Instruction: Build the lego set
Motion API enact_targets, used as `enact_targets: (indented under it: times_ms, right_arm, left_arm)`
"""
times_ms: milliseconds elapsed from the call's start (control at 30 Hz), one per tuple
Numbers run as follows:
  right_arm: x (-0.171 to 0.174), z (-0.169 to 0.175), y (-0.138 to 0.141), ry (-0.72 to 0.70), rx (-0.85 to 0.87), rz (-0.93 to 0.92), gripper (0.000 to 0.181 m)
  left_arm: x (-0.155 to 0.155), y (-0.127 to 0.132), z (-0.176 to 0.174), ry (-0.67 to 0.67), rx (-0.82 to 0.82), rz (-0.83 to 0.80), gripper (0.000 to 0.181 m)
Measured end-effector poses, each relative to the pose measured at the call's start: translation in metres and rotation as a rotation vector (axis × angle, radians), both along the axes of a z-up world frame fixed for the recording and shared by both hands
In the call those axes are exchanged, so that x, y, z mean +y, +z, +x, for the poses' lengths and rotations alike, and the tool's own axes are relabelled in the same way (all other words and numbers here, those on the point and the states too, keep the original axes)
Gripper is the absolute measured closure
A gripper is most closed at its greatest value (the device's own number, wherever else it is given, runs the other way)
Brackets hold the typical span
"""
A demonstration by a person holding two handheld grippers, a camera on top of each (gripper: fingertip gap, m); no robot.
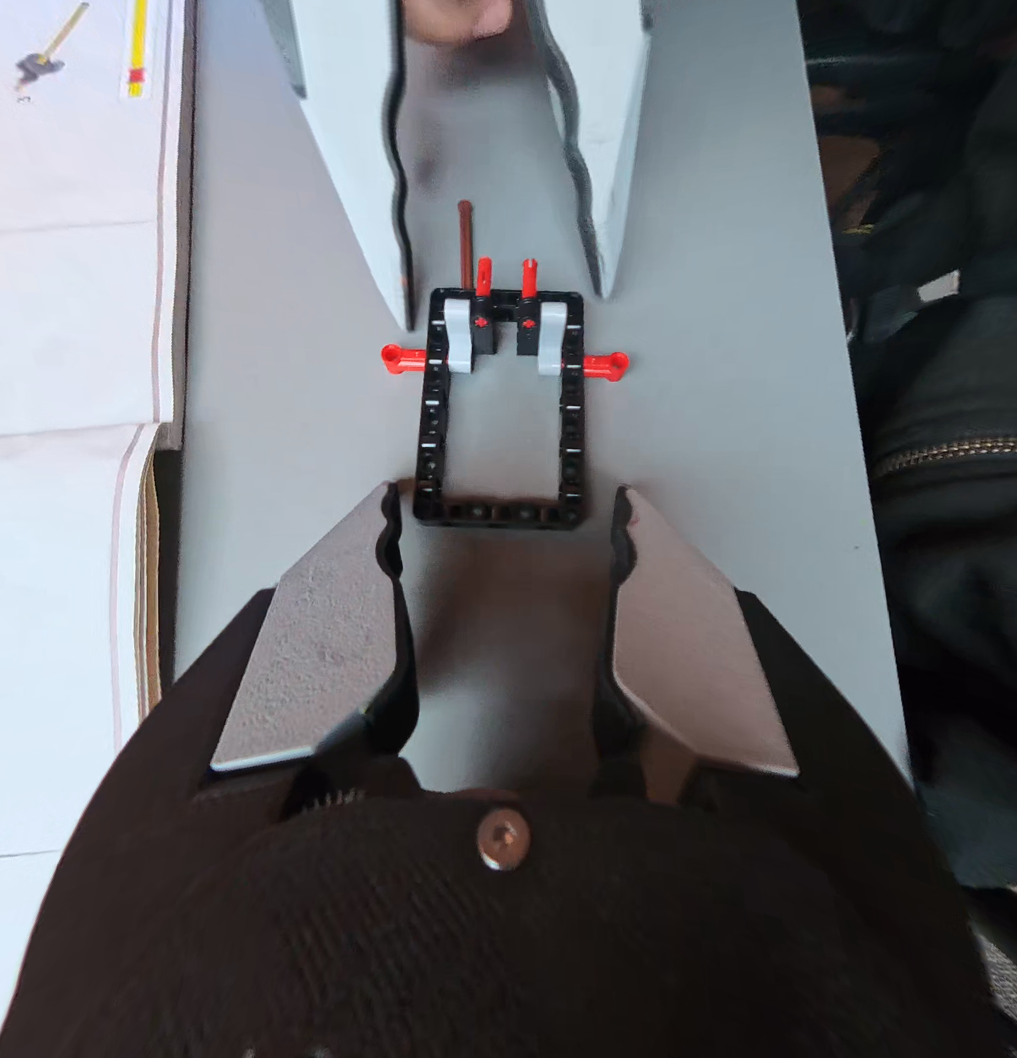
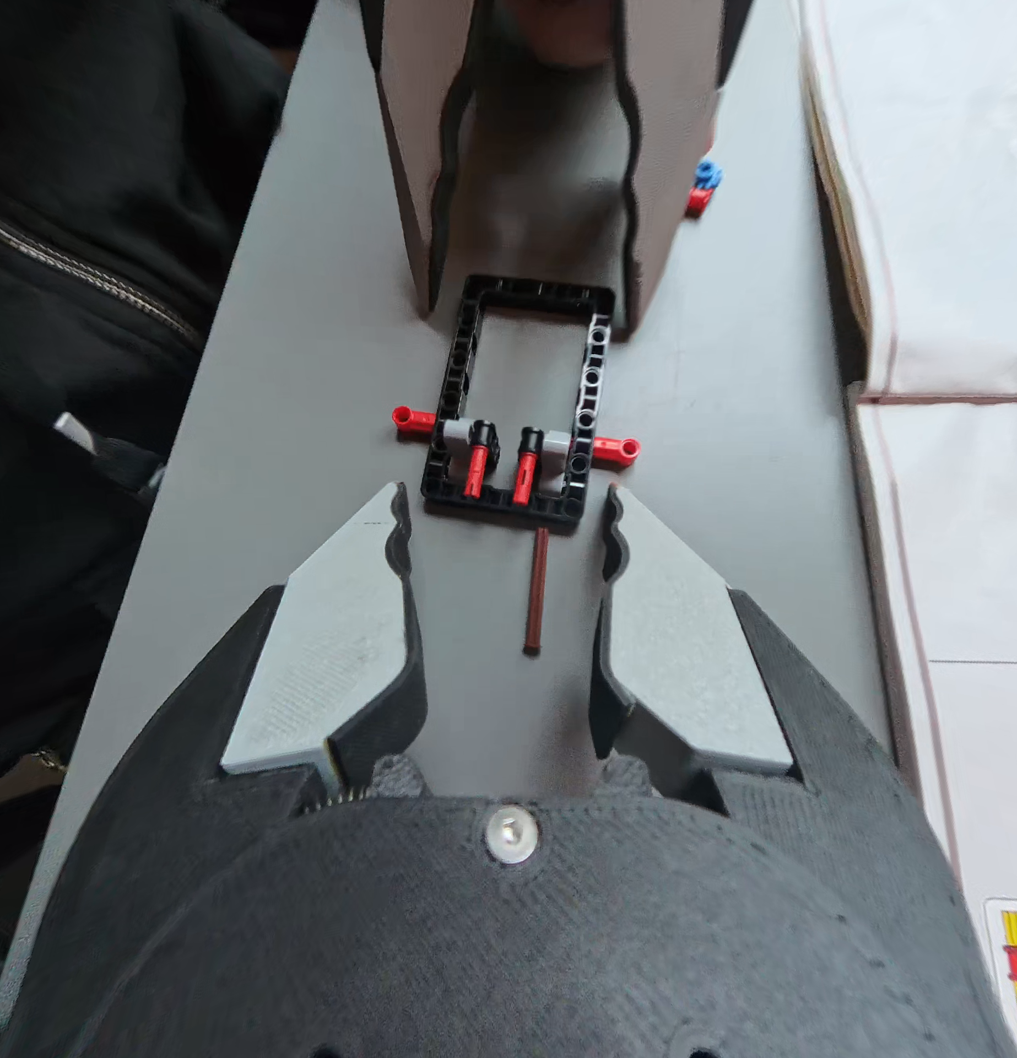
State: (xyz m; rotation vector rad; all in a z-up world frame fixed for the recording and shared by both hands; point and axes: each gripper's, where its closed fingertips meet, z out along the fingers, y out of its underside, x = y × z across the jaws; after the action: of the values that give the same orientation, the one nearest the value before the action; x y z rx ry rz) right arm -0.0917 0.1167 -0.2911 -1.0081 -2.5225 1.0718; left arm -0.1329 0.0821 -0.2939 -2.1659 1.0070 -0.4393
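1. The fingers of the left gripper (image 1: 506, 504) and the right gripper (image 2: 503, 504) are spread wide and grasp nothing; they face each other across the build, likely ready to steady it from both ends.
2. The table (image 1: 695, 401) carries everything.
3. An instruction booklet (image 1: 65, 286) lies open alongside, probably for reference.
4. The black frame (image 2: 592, 372) lies flat between the grippers.
5. A brown axle (image 2: 536, 589) lies just beside the frame, inside the right gripper's spread.

A black rectangular frame (image 1: 501, 409) lies flat on the grey table (image 1: 724, 401), carrying 2 grey connectors and 4 red pins; a brown axle (image 2: 536, 589) lies just beside its pinned end.
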Motion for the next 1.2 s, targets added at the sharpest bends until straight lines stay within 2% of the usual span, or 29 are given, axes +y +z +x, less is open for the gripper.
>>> enact_targets:
  times_ms: [67,267,400,467,600,667,833,933,1033,1100,1200]
  right_arm:
    - [-0.004,-0.002,-0.002,0.002,0.028,0.024,0.124]
    - [-0.004,-0.008,0.0,0.017,0.122,0.121,0.124]
    - [0.003,-0.016,0.008,0.009,0.294,0.331,0.124]
    - [0.003,-0.019,0.012,0.0,0.365,0.428,0.124]
    - [0.009,-0.025,0.017,-0.018,0.495,0.612,0.13]
    - [0.009,-0.026,0.018,-0.017,0.542,0.633,0.129]
    - [0.016,-0.024,0.019,-0.067,0.498,0.48,0.128]
    - [0.019,-0.019,0.03,-0.113,0.432,0.2,0.126]
    - [0.029,-0.022,0.043,-0.162,0.297,-0.119,0.133]
    - [0.031,-0.029,0.043,-0.182,0.163,-0.291,0.13]
    - [0.016,-0.023,0.037,-0.087,-0.026,-0.442,0.146]
  left_arm:
    - [0.003,0.0,-0.002,0.022,-0.003,0.002,0.114]
    - [0.004,0.001,-0.003,0.031,-0.019,-0.007,0.117]
    - [0.004,0.0,-0.003,0.027,0.003,0.002,0.104]
    - [0.01,0.002,-0.007,0.048,0.019,0.044,0.117]
    - [0.017,0.006,-0.014,0.073,0.041,0.107,0.118]
    - [0.017,0.008,-0.014,0.07,0.025,0.103,0.118]
    - [0.02,0.01,-0.019,0.106,-0.05,0.046,0.118]
    - [0.017,0.008,-0.016,0.082,-0.029,0.057,0.118]
    - [0.016,0.004,-0.014,0.049,0.057,0.107,0.118]
    - [0.017,0.008,-0.012,0.013,0.11,0.203,0.118]
    - [0.017,0.012,-0.01,-0.017,0.164,0.297,0.118]
